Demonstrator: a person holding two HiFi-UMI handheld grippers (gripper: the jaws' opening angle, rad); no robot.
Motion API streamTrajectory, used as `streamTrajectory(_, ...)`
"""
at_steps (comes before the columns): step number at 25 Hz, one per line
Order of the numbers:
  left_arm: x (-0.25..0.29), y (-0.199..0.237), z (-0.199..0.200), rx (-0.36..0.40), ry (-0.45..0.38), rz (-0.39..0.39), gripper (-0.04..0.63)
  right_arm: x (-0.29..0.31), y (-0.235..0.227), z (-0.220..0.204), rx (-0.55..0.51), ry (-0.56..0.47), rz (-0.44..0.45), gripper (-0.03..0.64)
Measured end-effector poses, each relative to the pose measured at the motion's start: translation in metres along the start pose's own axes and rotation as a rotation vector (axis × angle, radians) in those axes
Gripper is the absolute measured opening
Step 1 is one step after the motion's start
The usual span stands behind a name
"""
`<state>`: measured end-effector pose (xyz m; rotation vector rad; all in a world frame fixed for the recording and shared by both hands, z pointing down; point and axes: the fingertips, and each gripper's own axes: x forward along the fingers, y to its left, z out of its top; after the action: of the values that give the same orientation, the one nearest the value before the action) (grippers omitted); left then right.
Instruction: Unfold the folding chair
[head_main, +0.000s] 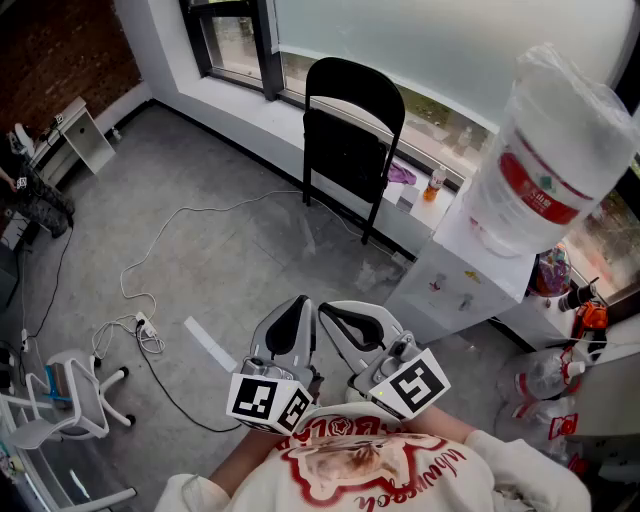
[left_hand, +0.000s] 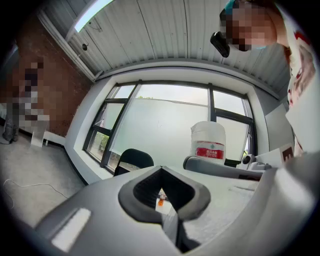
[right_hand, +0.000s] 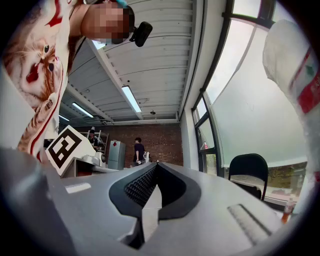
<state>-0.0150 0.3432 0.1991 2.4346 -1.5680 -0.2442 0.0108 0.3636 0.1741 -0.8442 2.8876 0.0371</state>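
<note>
The black folding chair (head_main: 350, 140) stands folded flat, leaning upright against the low wall under the window, a couple of steps ahead of me. It also shows small and distant in the left gripper view (left_hand: 134, 160) and the right gripper view (right_hand: 250, 172). My left gripper (head_main: 303, 304) and right gripper (head_main: 330, 312) are held close to my chest, side by side, pointing toward the chair and well short of it. Both are shut with nothing between their jaws, as the left gripper (left_hand: 161, 171) and right gripper (right_hand: 156, 166) show in their own views.
A white water dispenser (head_main: 470, 270) with a large bottle (head_main: 550, 150) stands right of the chair. An orange bottle (head_main: 435, 182) sits on the sill. A white cable and power strip (head_main: 145, 325) lie on the grey floor at left, near a white rack (head_main: 60, 400).
</note>
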Motion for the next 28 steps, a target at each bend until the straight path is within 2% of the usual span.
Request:
streamTrajectory(13,-0.004,0.008,0.001,-0.006,-0.006,0.015,0.0,0.003,0.0,-0.004,0.0,0.0,-0.007,0.025)
streamTrajectory(28,-0.016,0.033,0.011,-0.001,-0.013,-0.008,0.0,0.022,0.008,-0.007,0.013,-0.018,-0.042,0.025)
